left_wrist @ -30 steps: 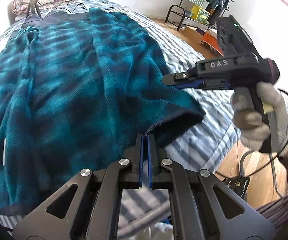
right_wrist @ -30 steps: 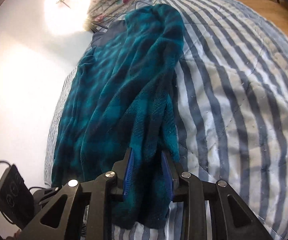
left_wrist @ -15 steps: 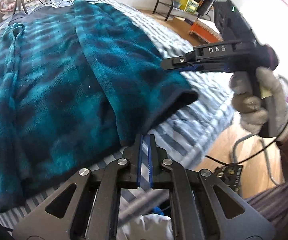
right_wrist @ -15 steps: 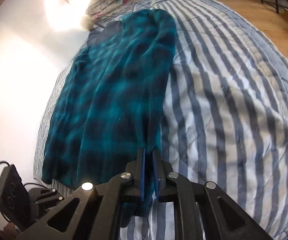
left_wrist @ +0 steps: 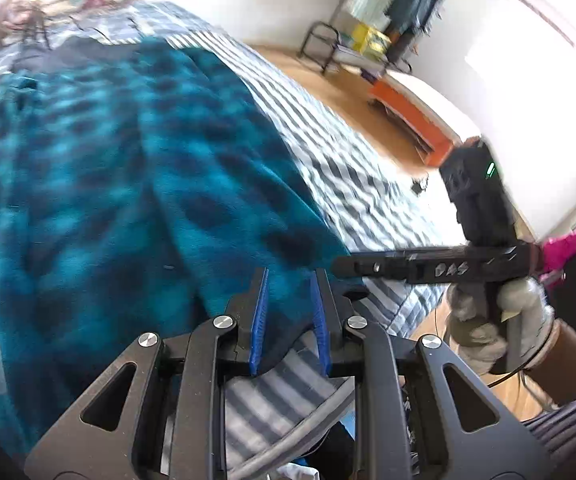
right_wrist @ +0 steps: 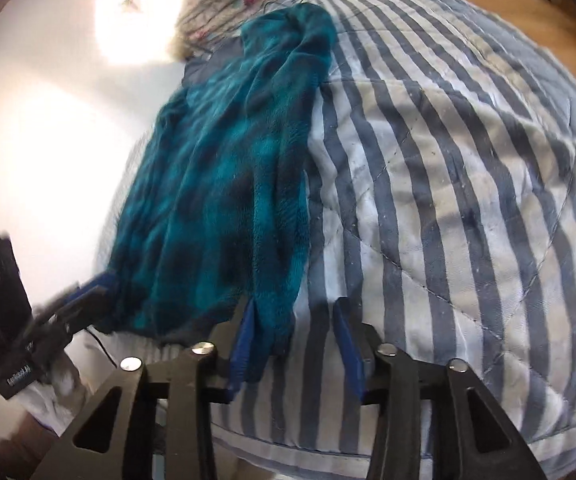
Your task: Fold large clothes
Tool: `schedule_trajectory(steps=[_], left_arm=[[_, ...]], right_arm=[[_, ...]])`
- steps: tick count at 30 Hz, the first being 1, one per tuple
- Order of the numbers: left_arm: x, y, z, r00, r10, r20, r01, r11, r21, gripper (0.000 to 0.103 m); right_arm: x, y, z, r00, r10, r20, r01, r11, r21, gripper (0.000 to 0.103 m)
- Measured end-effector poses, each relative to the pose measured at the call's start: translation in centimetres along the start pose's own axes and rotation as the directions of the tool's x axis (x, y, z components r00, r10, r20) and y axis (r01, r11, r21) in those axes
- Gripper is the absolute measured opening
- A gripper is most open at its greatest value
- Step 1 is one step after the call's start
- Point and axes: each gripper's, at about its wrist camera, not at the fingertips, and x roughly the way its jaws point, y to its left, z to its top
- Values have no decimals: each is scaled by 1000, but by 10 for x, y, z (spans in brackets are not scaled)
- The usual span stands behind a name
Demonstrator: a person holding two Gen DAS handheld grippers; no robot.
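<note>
Fleece garment [left_wrist: 99,184] lies lengthwise up the striped bed [right_wrist: 448,160], its near hem at both tongs. Left tongs [left_wrist: 288,312] and right tongs [right_wrist: 298,340] have just been opening, hem cloth loose between their parted jaws, gripping nothing.

Your left wrist view looks steeply down, close over the teal plaid garment [left_wrist: 127,200] at the near edge of the striped bed [left_wrist: 348,184]. Your right wrist view looks down likewise. Both share that garment and bedspread.
</note>
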Motion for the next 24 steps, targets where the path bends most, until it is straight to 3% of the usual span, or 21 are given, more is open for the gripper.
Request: schedule_trajectory(steps=[2,4,8,9,10,13,18,21,24], left_arm=[[22,-4,-6,999,27,-44,-26,999,30,20],[41,-1,-15,995,67,-78,-64,997,40,20],[43,8,-20,997,41,-68,-42,999,-19,20],[39,8,-20,997,37,-66,-39,999,-28,20],[31,9,-19,998,36,-47,-38,999,-39,20],[0,8,-19,998,42,40,-40,998,-55,20],[-48,19,-30,993,43,112,-27,990,-138,20],[-81,27,-34,986,62,154,-38,987,-155,20],[-112,42,-37,976,95,195,-58,980,-190,20]], right_arm=[[-3,-4,2,999,36,8,-37,999,33,40],[-6,-8,2,996,80,32,-82,995,62,52],[4,-10,2,993,109,41,-112,990,87,53],[6,-7,2,993,110,41,-113,991,75,51],[9,-3,2,994,103,42,-106,993,59,34],[18,10,5,997,71,-10,-71,997,27,11],[9,32,12,1000,15,-6,-15,999,-32,7],[7,51,16,998,-68,-4,68,994,-87,7],[6,82,20,984,-180,5,177,961,-213,7]])
